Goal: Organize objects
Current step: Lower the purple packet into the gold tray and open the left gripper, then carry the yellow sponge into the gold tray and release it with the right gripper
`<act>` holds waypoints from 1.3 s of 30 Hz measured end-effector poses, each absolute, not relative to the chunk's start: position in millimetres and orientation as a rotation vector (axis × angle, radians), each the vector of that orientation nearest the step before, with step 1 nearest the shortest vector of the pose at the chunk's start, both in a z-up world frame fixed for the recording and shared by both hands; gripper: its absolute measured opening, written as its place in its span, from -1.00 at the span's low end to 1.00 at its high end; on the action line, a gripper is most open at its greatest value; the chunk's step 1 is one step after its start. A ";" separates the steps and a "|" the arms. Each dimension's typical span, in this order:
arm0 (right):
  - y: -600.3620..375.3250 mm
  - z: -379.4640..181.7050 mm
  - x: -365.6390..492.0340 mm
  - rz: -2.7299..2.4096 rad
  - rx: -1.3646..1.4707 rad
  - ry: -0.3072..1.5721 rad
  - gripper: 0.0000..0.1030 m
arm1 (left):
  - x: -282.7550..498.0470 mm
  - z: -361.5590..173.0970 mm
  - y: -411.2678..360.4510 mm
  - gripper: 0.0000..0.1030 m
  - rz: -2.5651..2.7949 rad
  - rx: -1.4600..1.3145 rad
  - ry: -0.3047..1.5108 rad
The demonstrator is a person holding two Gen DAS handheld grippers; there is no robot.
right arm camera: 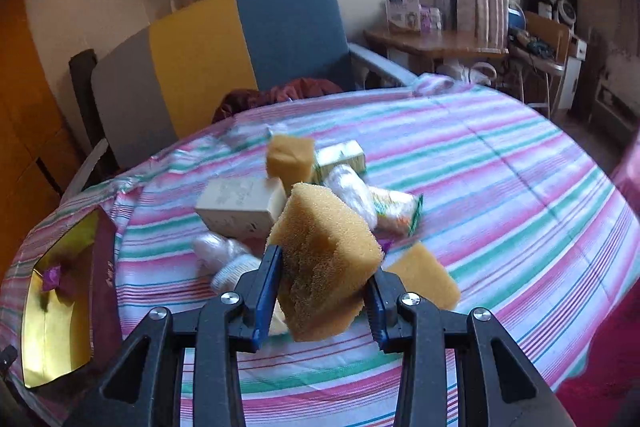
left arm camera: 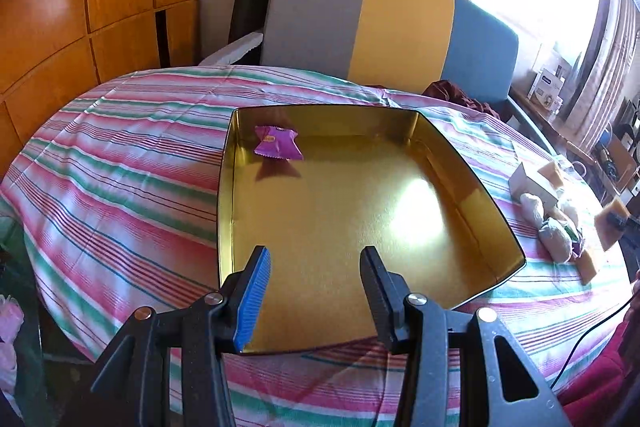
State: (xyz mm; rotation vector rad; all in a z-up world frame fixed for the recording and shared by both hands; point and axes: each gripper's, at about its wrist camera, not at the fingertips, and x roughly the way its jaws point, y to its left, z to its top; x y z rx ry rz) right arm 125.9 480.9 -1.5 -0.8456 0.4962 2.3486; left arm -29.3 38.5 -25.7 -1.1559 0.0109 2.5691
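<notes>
Jaws of right gripper (right arm camera: 320,301) clamped on yellow sponge (right arm camera: 326,259), lifted clear of item pile; gold tin (right arm camera: 56,327) lies to its left; left gripper (left arm camera: 316,291) part-open, empty, above tin's near edge, purple packet (left arm camera: 278,143) inside.

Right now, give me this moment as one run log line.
right gripper: shut on sponge | left gripper: open, empty, over tin | tin: one purple packet | pile: on the cloth

Three yellow sponges (right arm camera: 324,263), two boxes (right arm camera: 240,205), one gold tin (left arm camera: 360,211) and one purple packet (left arm camera: 278,143) are counted.
</notes>
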 end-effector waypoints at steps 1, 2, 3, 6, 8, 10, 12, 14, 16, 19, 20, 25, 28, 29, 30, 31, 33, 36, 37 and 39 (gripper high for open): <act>474.0 4.7 123.9 2.375 -0.838 0.485 -0.24 | -28.3 -25.8 37.6 -0.09 2.568 -1.155 0.006; 468.1 8.9 120.7 2.402 -0.842 0.489 -0.24 | -27.1 -26.0 36.9 -0.09 2.565 -1.156 0.004; 461.4 12.7 116.3 2.438 -0.853 0.498 -0.24 | -26.9 -26.1 35.9 -0.09 2.565 -1.156 0.001; 433.7 21.2 98.2 2.537 -0.904 0.486 -0.24 | -26.8 -26.9 31.3 -0.09 2.571 -1.156 -0.008; 413.6 22.7 82.2 2.617 -0.964 0.501 -0.24 | -26.5 -27.4 27.1 -0.09 2.579 -1.157 -0.014; 390.3 20.7 63.7 2.687 -1.041 0.498 -0.24 | -26.7 -28.5 23.4 -0.09 2.582 -1.162 -0.022; 370.6 17.3 47.8 2.734 -1.108 0.500 -0.24 | -27.8 -30.0 18.0 -0.09 2.583 -1.172 -0.037; 351.4 11.6 29.3 2.781 -1.194 0.538 -0.24 | -29.0 -31.1 11.6 -0.09 2.588 -1.179 -0.060; 332.1 3.8 10.5 2.818 -1.281 0.577 -0.24 | -29.4 -32.2 4.5 -0.09 2.595 -1.188 -0.084; 303.0 -7.6 -18.5 2.854 -1.398 0.610 -0.24 | -32.0 -33.5 -8.7 -0.09 2.612 -1.205 -0.126; 294.6 -10.5 -26.8 2.863 -1.428 0.602 -0.24 | -32.9 -33.6 -14.6 -0.09 2.623 -1.210 -0.144; 245.2 -31.6 -71.0 2.888 -1.586 0.581 -0.24 | -33.6 -32.3 -35.2 -0.09 2.667 -1.218 -0.192; 218.0 -43.3 -94.6 2.888 -1.674 0.578 -0.24 | -35.0 -32.8 -44.8 -0.09 2.683 -1.225 -0.218; 209.2 -46.8 -102.5 2.888 -1.695 0.574 -0.24 | -35.3 -33.6 -47.4 -0.09 2.688 -1.227 -0.225; 200.6 -49.8 -110.1 2.886 -1.715 0.577 -0.24 | -35.9 -34.4 -48.9 -0.09 2.690 -1.230 -0.232; 191.4 -53.6 -119.0 2.881 -1.745 0.581 -0.24 | -37.5 -35.3 -50.1 -0.09 2.688 -1.235 -0.236; 177.0 -61.1 -136.8 2.855 -1.793 0.586 -0.18 | -38.7 -38.3 -51.5 -0.09 2.680 -1.249 -0.240; 158.6 -69.9 -161.6 2.831 -1.843 0.606 0.21 | -40.5 -42.3 -52.5 -0.09 2.672 -1.267 -0.244; 156.0 -70.7 -167.7 2.826 -1.831 0.620 0.41 | -40.4 -43.2 -52.7 -0.09 2.671 -1.270 -0.242; 153.0 -69.8 -173.4 2.839 -1.804 0.641 0.43 | -40.6 -44.1 -52.8 -0.09 2.673 -1.268 -0.237</act>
